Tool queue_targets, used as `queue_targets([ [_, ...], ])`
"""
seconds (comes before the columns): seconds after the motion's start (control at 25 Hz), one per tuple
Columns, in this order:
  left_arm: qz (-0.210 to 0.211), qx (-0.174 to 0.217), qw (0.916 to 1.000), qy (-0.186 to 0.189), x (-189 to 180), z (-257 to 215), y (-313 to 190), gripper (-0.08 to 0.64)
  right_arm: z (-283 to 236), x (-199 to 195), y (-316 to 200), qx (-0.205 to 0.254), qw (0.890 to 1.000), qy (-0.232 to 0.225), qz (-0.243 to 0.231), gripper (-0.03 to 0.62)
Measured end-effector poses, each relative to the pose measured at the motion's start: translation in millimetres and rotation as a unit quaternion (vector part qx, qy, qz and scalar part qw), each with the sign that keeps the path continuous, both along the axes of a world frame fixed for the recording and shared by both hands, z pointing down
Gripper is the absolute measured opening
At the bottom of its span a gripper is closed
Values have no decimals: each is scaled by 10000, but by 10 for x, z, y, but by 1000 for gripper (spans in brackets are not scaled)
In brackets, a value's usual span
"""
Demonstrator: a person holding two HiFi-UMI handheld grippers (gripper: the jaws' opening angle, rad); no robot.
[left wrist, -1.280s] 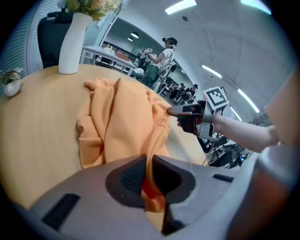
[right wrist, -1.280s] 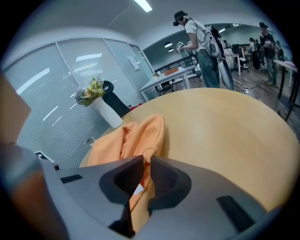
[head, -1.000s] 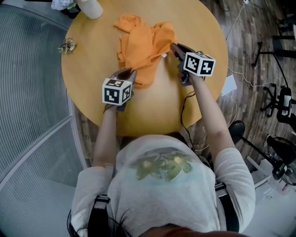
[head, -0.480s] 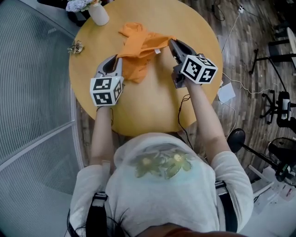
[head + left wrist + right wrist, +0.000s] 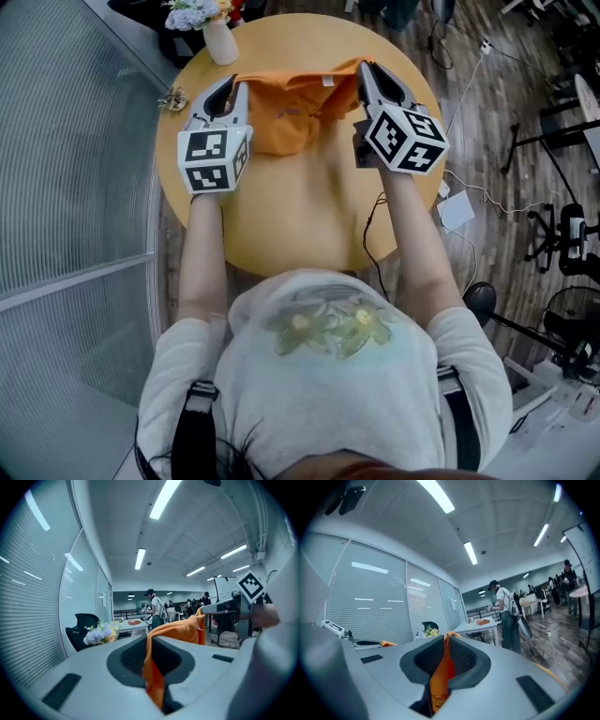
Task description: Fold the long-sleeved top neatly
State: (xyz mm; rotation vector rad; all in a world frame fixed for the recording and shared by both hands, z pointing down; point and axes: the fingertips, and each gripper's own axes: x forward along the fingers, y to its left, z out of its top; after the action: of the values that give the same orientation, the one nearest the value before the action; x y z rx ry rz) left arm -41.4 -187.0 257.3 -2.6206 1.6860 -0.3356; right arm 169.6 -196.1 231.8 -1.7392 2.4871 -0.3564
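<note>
Head view: the orange top [image 5: 286, 112] hangs in the air over the far half of the round table [image 5: 291, 216], spread wide between the two grippers. The left gripper [image 5: 232, 86] has one end of its upper edge and the right gripper [image 5: 367, 73] has the other. That edge runs almost straight between them. The rest droops down in the middle, and I cannot tell if the bottom touches the table. A vase of flowers [image 5: 220, 37] stands at the far left edge of the table, near the left gripper but apart from the cloth

Left gripper view: the jaws are nearly closed and pinch a thin fold of the top [image 5: 152, 677]. The cloth runs up and across to the right gripper [image 5: 227, 606] at the right side

Right gripper view: these jaws are nearly closed too, with a strip of the top [image 5: 439, 677] squeezed between them

The top looks light and very soft, so it will sag and crumple anywhere it is not held. It will not break. Holding it by two corners of one edge seems a good way, because then the body hangs flat and can be laid smooth on the table for folding
</note>
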Motion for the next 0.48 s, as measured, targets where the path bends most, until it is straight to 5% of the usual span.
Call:
queue_targets([
  [0.24,-2,787,9967,172,-71,-401,217,26,-481,-96,339,1020,9916,781,152,52],
  [0.48,36,1804,9831,298,-175,-747,468,26,-770,-258,715,2261,9542,1889,510,52],
])
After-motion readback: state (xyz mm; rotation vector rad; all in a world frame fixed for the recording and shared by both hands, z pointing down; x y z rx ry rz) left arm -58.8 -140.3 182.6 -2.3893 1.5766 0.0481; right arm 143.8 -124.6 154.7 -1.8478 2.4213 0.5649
